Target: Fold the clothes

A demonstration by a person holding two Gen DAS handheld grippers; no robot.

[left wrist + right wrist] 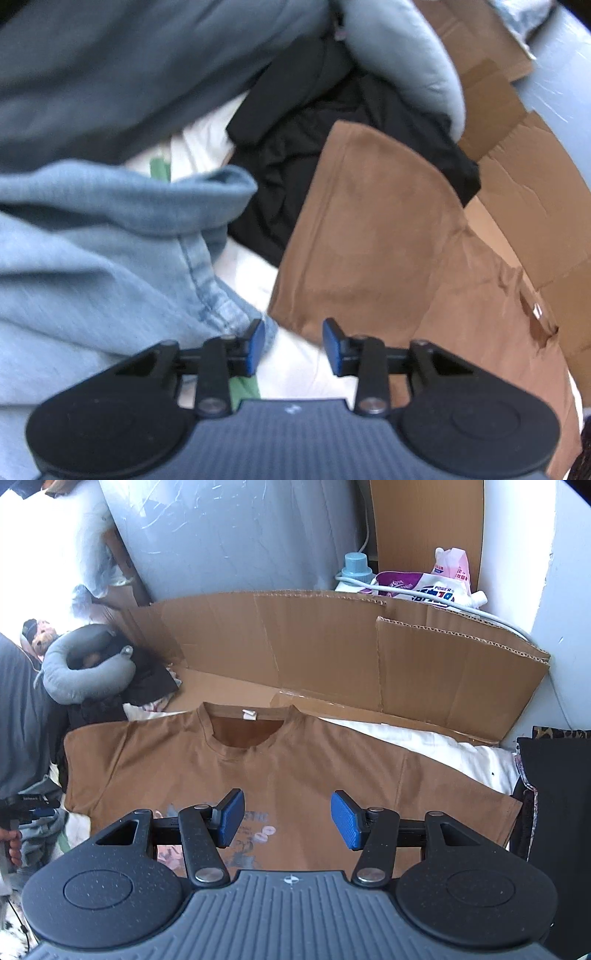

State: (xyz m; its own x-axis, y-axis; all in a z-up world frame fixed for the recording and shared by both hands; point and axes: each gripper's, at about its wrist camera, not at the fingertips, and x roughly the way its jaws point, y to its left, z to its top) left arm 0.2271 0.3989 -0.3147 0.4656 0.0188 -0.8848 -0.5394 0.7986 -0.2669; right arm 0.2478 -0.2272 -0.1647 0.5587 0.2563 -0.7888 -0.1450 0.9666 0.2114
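A brown T-shirt [295,771] lies flat, front up, collar away from me, on a white sheet [443,753]. My right gripper [288,819] hovers open over its printed chest, with nothing between the pads. In the left wrist view one sleeve of the same brown T-shirt [369,240] shows at the right. My left gripper [293,345] stands open over the white sheet [295,369], beside the sleeve's edge. Its left fingertip [255,341] sits against the hem of a light blue garment [92,258]. Nothing is held.
A black garment [295,147] and a grey neck pillow [74,672] lie past the left sleeve. Cardboard [332,646] stands along the far side, with a detergent bag [436,587] and a bottle [354,566] behind. Dark cloth [554,794] hangs at right. A person [22,701] is at left.
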